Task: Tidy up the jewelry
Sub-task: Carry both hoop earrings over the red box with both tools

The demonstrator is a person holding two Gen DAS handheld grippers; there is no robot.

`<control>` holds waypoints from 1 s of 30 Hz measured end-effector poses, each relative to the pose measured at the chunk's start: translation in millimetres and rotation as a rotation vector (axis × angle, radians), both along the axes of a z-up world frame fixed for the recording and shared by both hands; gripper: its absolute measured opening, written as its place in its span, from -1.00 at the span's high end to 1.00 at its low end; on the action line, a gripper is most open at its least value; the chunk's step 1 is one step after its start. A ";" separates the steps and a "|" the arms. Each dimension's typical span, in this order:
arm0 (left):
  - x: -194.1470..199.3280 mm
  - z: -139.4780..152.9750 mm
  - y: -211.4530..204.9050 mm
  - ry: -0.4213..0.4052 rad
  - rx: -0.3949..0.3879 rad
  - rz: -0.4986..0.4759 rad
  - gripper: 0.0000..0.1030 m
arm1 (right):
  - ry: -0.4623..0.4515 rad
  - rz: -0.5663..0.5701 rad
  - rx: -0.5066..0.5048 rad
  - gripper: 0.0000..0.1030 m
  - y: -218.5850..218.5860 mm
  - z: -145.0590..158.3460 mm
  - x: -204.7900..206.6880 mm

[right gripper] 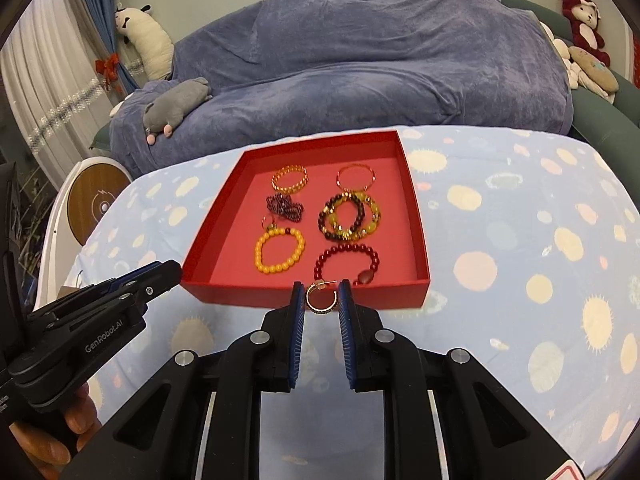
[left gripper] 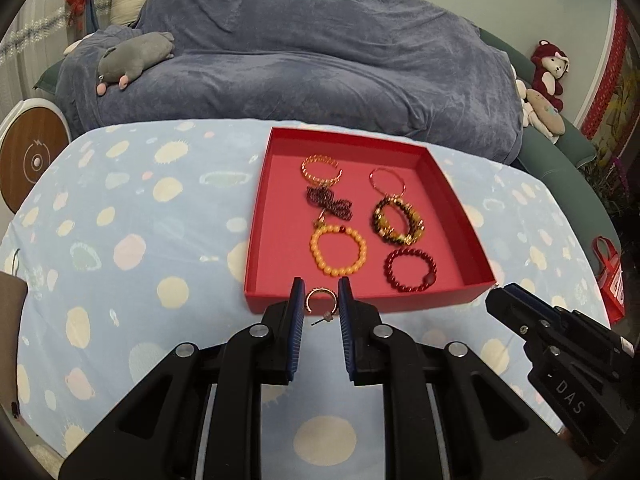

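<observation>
Both tongs, left gripper (left gripper: pixel 321 294) and right gripper (right gripper: pixel 321 295), pinch a gold hoop earring (left gripper: pixel 319 300) each, jaws narrowly parted. Left hoop's post points down toward the camera; right earring (right gripper: pixel 321 299) has its post up, toward the red tray (right gripper: pixel 416 208).

A: From my seat I see the red tray (left gripper: pixel 452 196) open on the bench, holding a gold chain bangle (left gripper: pixel 321 169), thin red hoop (left gripper: pixel 387 181), dark purple strand (left gripper: pixel 329 203), yellow bead bracelet (left gripper: pixel 338 251), dark-and-gold bracelet (left gripper: pixel 397 220) and red bead bracelet (left gripper: pixel 410 270).

B: And I've two gold hoop earrings, one (left gripper: pixel 320 300) in each hand-held gripper, the other (right gripper: pixel 321 299) upright too.
</observation>
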State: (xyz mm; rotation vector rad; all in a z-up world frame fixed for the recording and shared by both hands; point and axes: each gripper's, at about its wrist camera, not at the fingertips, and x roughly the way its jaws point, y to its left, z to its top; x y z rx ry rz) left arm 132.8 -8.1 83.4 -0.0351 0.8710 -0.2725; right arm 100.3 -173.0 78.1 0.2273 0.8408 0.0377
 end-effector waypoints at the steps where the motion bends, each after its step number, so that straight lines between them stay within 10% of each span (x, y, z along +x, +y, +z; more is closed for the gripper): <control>1: 5.9 5.5 -3.2 -0.010 -0.006 -0.006 0.68 | -0.011 0.005 -0.008 0.68 -0.3 4.2 5.3; 12: 78.8 16.0 -34.7 -0.050 0.009 -0.026 0.68 | -0.068 0.029 -0.041 0.68 -5.1 19.9 74.7; 30: 138.6 -43.6 -46.1 0.038 0.084 -0.021 0.68 | 0.019 0.033 -0.034 0.67 -2.6 -35.7 141.3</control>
